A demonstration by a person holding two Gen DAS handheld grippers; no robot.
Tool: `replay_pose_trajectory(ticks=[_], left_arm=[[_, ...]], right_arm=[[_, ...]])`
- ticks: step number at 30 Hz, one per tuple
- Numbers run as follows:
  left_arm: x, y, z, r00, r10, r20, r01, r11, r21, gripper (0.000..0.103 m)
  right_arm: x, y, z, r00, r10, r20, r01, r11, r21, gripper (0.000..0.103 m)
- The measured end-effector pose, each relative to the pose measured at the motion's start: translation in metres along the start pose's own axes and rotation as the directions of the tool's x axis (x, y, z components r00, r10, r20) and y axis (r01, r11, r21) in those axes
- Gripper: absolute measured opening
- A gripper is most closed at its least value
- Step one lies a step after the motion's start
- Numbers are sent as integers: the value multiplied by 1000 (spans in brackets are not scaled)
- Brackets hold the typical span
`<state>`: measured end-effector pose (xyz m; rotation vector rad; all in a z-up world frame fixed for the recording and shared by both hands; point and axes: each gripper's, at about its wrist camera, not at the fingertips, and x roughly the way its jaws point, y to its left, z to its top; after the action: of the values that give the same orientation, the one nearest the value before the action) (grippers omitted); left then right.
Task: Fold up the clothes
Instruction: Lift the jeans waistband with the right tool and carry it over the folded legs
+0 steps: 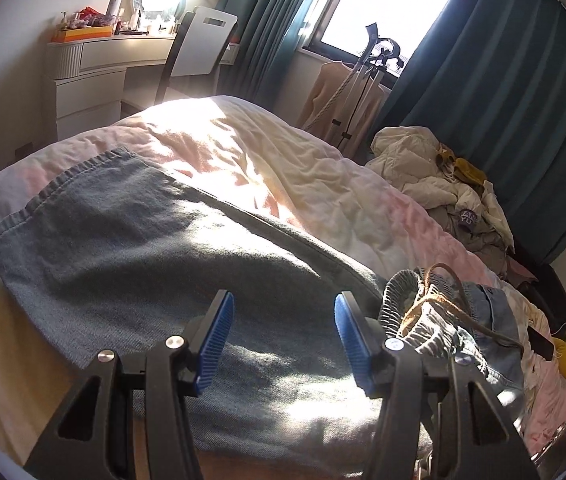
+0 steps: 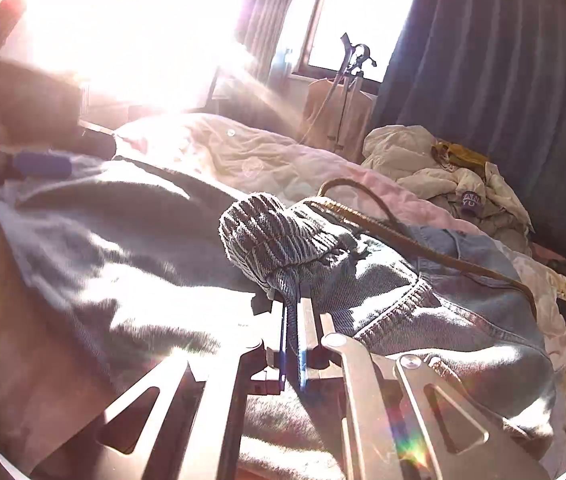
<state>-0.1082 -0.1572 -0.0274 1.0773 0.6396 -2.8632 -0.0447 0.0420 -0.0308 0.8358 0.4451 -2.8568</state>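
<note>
On the bed point(image 1: 291, 160), taken here as the landmark, a pair of jeans point(image 1: 131, 248) lies spread across the pale, crumpled cover, its hemmed leg end toward the bed's far left side and the fabric running back toward the near edge.

In the left wrist view, the left gripper point(image 1: 283, 332) hangs just above the denim near the bed's near edge. Its blue pads point(image 1: 215, 344) stand apart with nothing between them, and only the flat cloth shows below the gap. The gathered waistband point(image 1: 411, 296) of the jeans sits bunched just to the right of this gripper, a brown cord point(image 1: 423, 304) looped over it.

In the right wrist view, the left gripper point(image 2: 43, 166) appears blurred at the far left, over the jeans point(image 2: 103, 240) on the bed point(image 2: 267, 160). Farther right, the right gripper point(image 2: 293, 344) is clamped tight on a fold of the waistband point(image 2: 279, 236); the ribbed denim rises out from between the closed jaws and bunches just ahead of them. The cord point(image 2: 423, 244) trails off to the right across the lighter denim.

At the bed's far right side lies a heap of pale clothes point(image 1: 435, 172). Beyond the bed, a stand point(image 1: 367, 76) holds a garment in front of blue curtains point(image 1: 503, 92).
</note>
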Motion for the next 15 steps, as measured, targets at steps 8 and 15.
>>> replay_pose_trajectory(ticks=[8, 15], left_arm=[[0, 0, 0, 999, -46, -3, 46, 999, -22, 54], [-3, -18, -7, 983, -180, -42, 181, 983, 37, 54]], right_arm=[[-27, -11, 14, 998, -12, 58, 11, 1000, 16, 3], [-12, 17, -28, 994, 58, -89, -62, 997, -44, 4]])
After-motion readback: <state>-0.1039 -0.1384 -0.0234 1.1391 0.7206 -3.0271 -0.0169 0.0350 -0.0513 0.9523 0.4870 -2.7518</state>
